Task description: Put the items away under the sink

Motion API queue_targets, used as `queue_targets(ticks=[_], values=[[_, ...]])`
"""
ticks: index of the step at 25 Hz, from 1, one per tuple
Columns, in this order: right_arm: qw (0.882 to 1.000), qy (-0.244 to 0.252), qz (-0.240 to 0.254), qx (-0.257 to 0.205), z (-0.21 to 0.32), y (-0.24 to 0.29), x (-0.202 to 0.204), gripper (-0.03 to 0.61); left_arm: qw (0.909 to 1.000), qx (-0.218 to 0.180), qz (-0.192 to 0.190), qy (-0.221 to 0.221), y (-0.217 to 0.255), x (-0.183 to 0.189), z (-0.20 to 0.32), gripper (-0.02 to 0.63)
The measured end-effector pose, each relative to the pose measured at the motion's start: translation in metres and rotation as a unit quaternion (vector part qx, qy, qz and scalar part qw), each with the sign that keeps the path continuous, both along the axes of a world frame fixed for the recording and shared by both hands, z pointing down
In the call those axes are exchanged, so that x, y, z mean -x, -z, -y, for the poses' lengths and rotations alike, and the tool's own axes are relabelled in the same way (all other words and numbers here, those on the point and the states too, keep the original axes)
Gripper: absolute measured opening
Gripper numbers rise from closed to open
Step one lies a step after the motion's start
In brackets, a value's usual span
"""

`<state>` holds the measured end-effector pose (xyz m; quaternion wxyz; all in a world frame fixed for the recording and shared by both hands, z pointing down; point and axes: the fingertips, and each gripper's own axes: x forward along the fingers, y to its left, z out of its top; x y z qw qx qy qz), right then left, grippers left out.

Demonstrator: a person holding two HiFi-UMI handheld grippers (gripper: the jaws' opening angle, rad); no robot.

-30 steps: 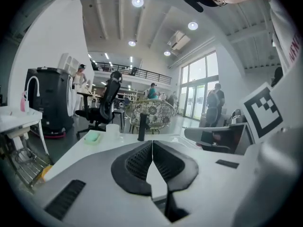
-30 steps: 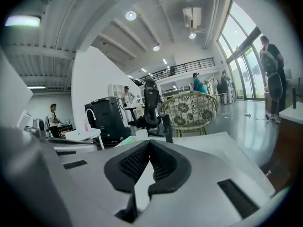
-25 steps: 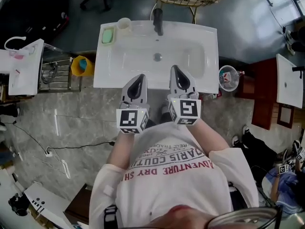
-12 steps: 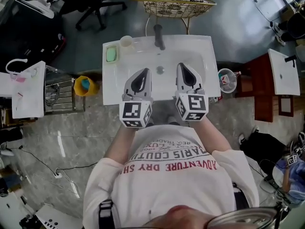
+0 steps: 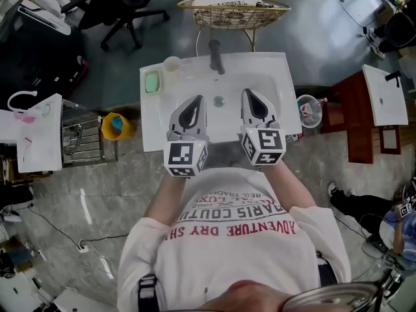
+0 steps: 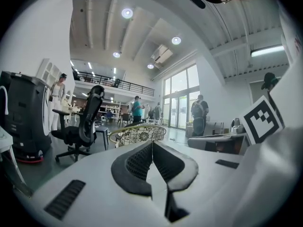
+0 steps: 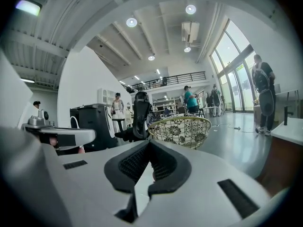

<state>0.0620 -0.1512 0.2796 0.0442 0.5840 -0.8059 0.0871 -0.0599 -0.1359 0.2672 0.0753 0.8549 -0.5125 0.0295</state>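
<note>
A white sink [image 5: 276,77] stands in front of me, seen from above in the head view. On its left rim lie a green soap bar [image 5: 152,82] and a pale cup [image 5: 171,64], and a dark faucet [image 5: 215,56] rises at the back. My left gripper [image 5: 197,99] and right gripper [image 5: 249,93] hover side by side over the basin, both pointing away from me. In the left gripper view the left gripper [image 6: 152,144] is shut with nothing between its pads. The right gripper [image 7: 150,144] is likewise shut and empty. The space under the sink is hidden.
A wicker basket chair [image 5: 233,8] stands behind the sink. An office chair [image 5: 123,12] is at the back left. A yellow bucket [image 5: 114,125] and a metal rack [image 5: 81,132] sit left of the sink, a small bin [image 5: 311,109] right of it. People stand far off.
Both grippers have risen and moved forward from the sink's front edge to above the basin. Their jaws stayed shut.
</note>
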Motion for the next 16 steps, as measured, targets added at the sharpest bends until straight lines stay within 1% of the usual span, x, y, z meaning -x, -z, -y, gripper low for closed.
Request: queue_targets(ticks=[7, 16], values=[[1.000, -0.006, 0.003, 0.000, 0.0023, -0.0019, -0.0016, 0.025, 0.9999, 0.001, -0.003, 0.015, -0.0022, 0.0079, 0.0025, 0.023], [1.000, -0.003, 0.004, 0.004, -0.0001, -0.0078, -0.0037, 0.025, 0.9998, -0.001, 0.001, 0.018, -0.0068, 0.0020, -0.0009, 0.023]])
